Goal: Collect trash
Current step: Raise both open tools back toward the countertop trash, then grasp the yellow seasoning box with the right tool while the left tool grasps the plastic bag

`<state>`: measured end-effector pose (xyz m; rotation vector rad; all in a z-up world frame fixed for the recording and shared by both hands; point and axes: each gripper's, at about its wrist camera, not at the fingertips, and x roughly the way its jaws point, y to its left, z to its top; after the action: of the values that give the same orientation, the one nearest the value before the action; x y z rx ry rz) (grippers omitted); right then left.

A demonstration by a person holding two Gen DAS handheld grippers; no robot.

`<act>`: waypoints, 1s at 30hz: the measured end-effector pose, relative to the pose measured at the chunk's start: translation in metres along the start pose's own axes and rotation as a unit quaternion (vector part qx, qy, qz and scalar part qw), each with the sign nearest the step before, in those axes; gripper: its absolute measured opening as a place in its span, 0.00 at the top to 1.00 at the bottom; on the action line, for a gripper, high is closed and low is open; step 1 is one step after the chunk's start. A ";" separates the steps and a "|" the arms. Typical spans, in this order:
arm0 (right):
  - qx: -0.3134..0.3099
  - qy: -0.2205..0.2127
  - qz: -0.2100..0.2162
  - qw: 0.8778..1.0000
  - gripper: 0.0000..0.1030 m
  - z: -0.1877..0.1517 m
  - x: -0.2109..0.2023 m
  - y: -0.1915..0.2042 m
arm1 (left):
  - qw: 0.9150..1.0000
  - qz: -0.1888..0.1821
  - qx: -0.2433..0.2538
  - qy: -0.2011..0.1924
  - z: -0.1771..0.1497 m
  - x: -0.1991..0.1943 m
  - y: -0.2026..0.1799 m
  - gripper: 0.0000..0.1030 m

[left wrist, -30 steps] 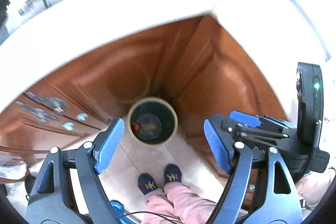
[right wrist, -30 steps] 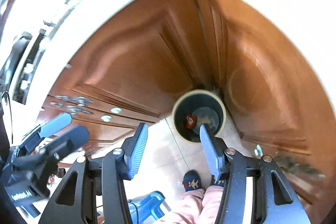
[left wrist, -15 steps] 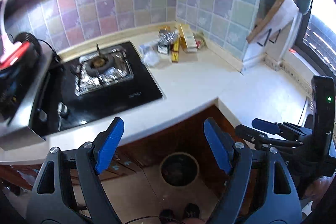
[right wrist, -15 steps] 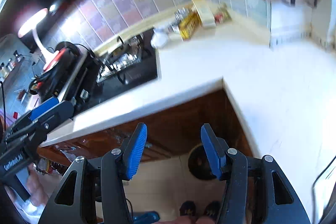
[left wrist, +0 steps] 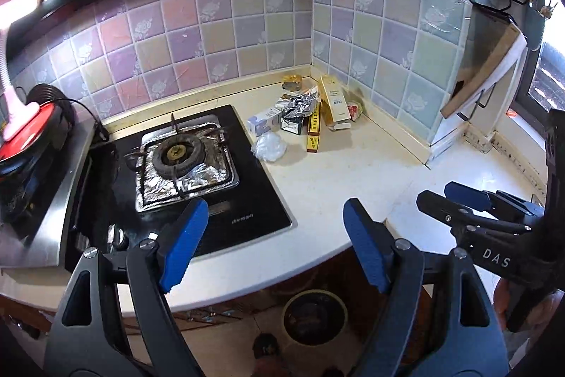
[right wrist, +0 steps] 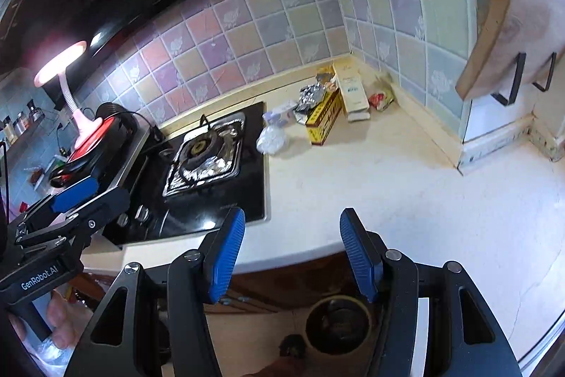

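Observation:
A pile of trash lies in the far corner of the cream counter (left wrist: 353, 186): crumpled foil (left wrist: 300, 103), a long yellow-red box (left wrist: 313, 133), a tall cream box (left wrist: 333, 103), a small white carton (left wrist: 263, 122) and a ball of clear plastic (left wrist: 270, 146). The right wrist view shows the same foil (right wrist: 312, 94), yellow-red box (right wrist: 323, 121) and plastic (right wrist: 270, 138). A round bin (left wrist: 314, 317) stands on the floor below the counter edge. My left gripper (left wrist: 274, 218) and right gripper (right wrist: 293, 221) hang open and empty, side by side, above the counter's near edge and well short of the pile.
A black gas hob (left wrist: 183, 161) with a foil-lined burner fills the counter's left. Further left a pink lamp (left wrist: 17, 108) stands on a red appliance. A wooden board (left wrist: 483, 69) leans at the right wall. Brown cabinet doors (right wrist: 282, 285) close off the space under the counter.
Both grippers have risen from looking down into the floor bin to above counter height, and the hob and trash pile came into view. The right jaws stand slightly wider.

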<state>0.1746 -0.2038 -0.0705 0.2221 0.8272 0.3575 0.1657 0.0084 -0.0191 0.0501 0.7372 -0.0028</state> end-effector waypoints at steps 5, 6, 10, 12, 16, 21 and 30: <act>0.021 0.003 -0.025 0.999 0.45 0.033 0.058 -0.009 | 0.998 -0.052 0.007 0.021 0.033 0.066 0.017 0.25; 0.024 0.003 -0.031 0.999 0.45 0.039 0.070 -0.011 | 0.998 -0.063 0.012 0.029 0.042 0.083 0.021 0.25; 0.046 0.005 -0.060 0.997 0.44 0.074 0.123 -0.017 | 0.993 -0.098 0.026 0.067 0.068 0.153 0.036 0.25; 0.058 0.010 -0.073 0.996 0.44 0.093 0.153 -0.020 | 0.990 -0.108 0.031 0.088 0.077 0.192 0.042 0.25; 0.088 0.026 -0.097 0.991 0.44 0.127 0.219 -0.026 | 0.980 -0.134 0.012 0.149 0.088 0.275 0.056 0.25; 0.099 0.049 -0.117 0.987 0.44 0.159 0.293 -0.032 | 0.972 -0.132 0.002 0.193 0.088 0.350 0.062 0.26; 0.088 0.104 -0.144 0.980 0.46 0.173 0.381 -0.036 | 0.965 -0.144 0.015 0.219 0.083 0.403 0.054 0.27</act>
<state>0.5494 -0.0965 -0.2266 0.2283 1.0841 0.0331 0.5206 0.0642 -0.2262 -0.0292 1.1818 -0.2881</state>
